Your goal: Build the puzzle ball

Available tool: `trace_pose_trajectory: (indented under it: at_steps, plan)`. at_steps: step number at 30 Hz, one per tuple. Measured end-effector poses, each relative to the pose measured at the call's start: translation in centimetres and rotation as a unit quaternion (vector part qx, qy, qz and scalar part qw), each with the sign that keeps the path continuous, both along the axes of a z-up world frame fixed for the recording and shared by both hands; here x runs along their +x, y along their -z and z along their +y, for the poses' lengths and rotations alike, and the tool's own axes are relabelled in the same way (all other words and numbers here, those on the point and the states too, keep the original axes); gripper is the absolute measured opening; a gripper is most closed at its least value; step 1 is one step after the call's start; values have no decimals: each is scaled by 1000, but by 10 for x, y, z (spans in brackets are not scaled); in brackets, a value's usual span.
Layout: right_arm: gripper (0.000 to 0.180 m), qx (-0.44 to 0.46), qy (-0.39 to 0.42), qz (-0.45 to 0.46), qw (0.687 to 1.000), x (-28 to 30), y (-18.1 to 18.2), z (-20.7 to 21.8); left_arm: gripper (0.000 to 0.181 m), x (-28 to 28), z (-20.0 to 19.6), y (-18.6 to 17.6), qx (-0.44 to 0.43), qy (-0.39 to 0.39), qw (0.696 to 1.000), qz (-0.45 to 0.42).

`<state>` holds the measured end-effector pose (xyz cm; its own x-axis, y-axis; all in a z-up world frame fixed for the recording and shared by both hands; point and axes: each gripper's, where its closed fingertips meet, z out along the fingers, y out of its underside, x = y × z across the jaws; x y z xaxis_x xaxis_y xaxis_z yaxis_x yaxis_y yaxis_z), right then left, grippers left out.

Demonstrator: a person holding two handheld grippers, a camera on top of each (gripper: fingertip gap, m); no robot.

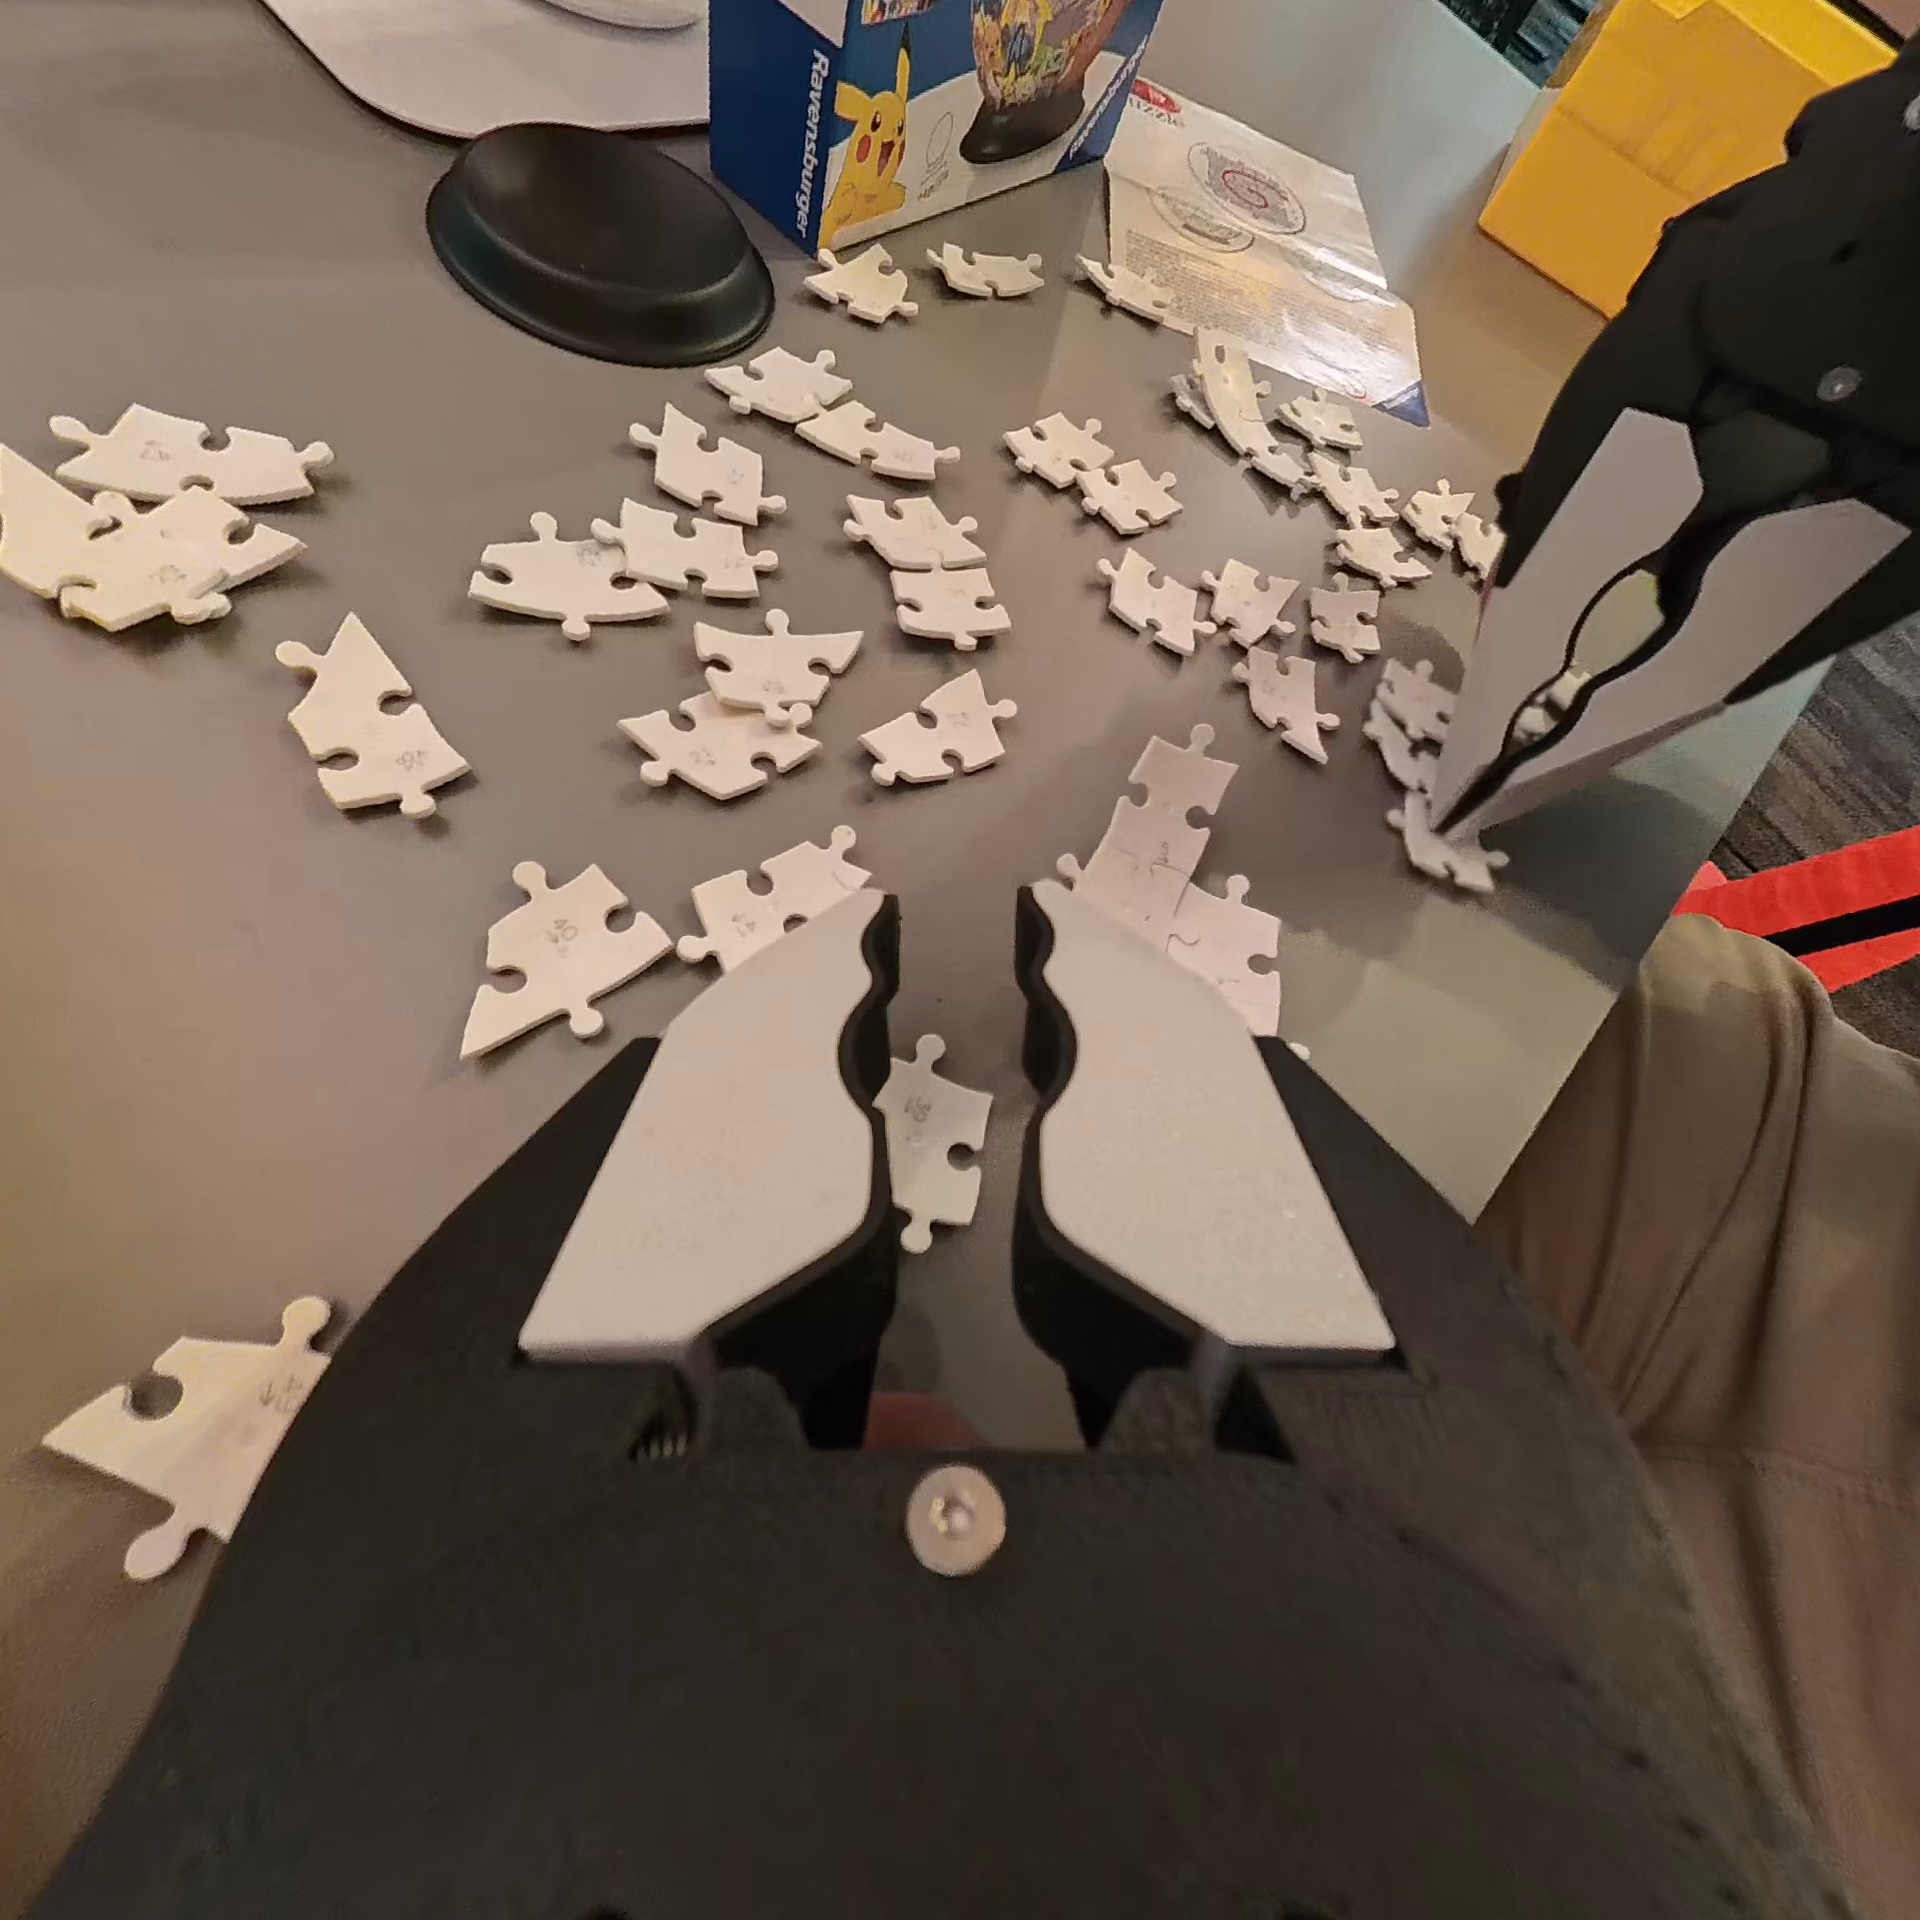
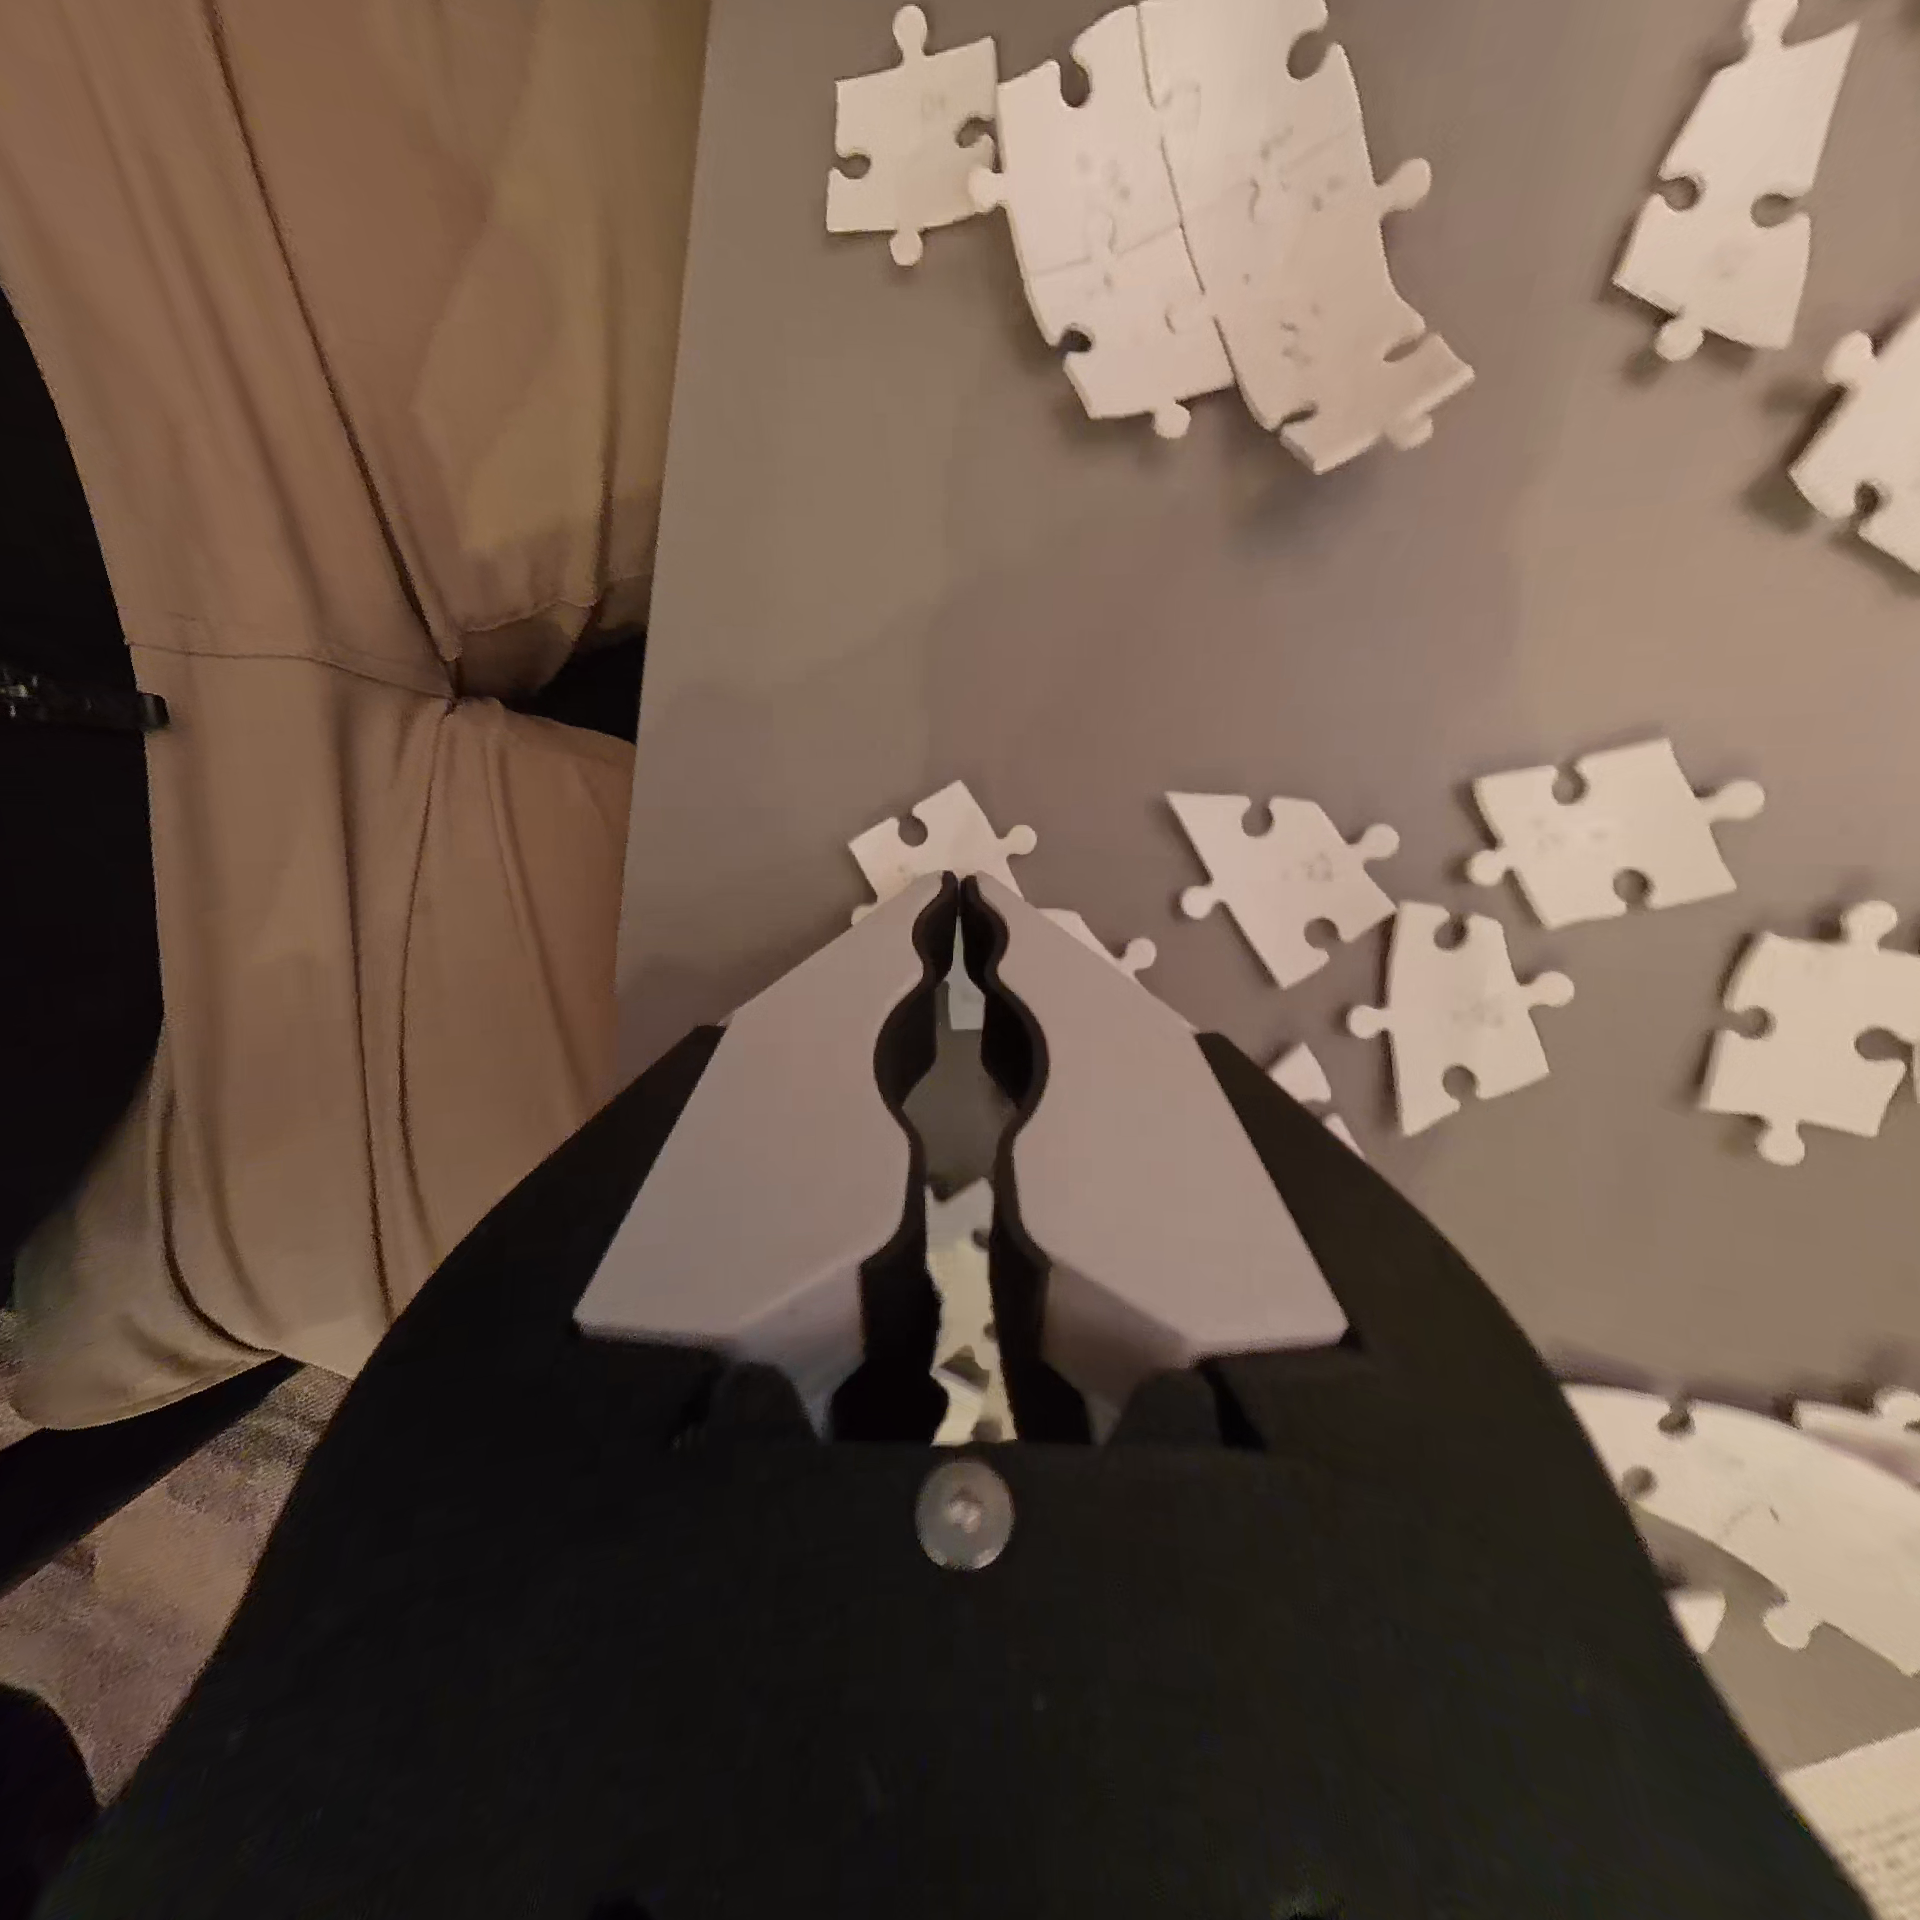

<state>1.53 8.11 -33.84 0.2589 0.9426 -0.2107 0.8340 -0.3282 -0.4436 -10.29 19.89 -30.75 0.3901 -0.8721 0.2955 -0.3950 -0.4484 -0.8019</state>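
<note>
Several white puzzle pieces (image 1: 727, 561) lie face down across the grey table (image 1: 208, 831). My left gripper (image 1: 956, 914) is open and empty, low over the near part of the table. One loose piece (image 1: 930, 1132) lies under the gap between its fingers. A small joined patch of pieces (image 1: 1184, 883) lies just beyond its right finger, and it also shows in the right wrist view (image 2: 1195, 239). My right gripper (image 2: 956, 888) is shut, with its tips touching a piece (image 2: 940, 831) at the table's edge. I cannot tell if the piece is pinched. The right gripper also shows in the left wrist view (image 1: 1449, 821).
A black oval stand (image 1: 597, 244), the blue puzzle box (image 1: 883, 114) and a printed leaflet (image 1: 1257, 249) sit at the back. A yellow box (image 1: 1662, 135) stands at the far right. A person's beige trousers (image 2: 312, 623) are beside the table edge (image 2: 649, 623). The gap from one gripper's tips to the other's is roughly 15 cm.
</note>
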Motion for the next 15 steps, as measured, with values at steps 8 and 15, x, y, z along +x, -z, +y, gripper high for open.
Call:
trace_pose_trajectory:
  at_steps: [8, 15]
  plan:
    - [13, 68, 94, 53, 992, 16, -19, 45, 21, 0, 0, 0, -4, 0, 1000, -1]
    - [13, 149, 171, 41, 973, 38, -20, 84, 21, 0, 0, 1, -6, 0, 1000, 1]
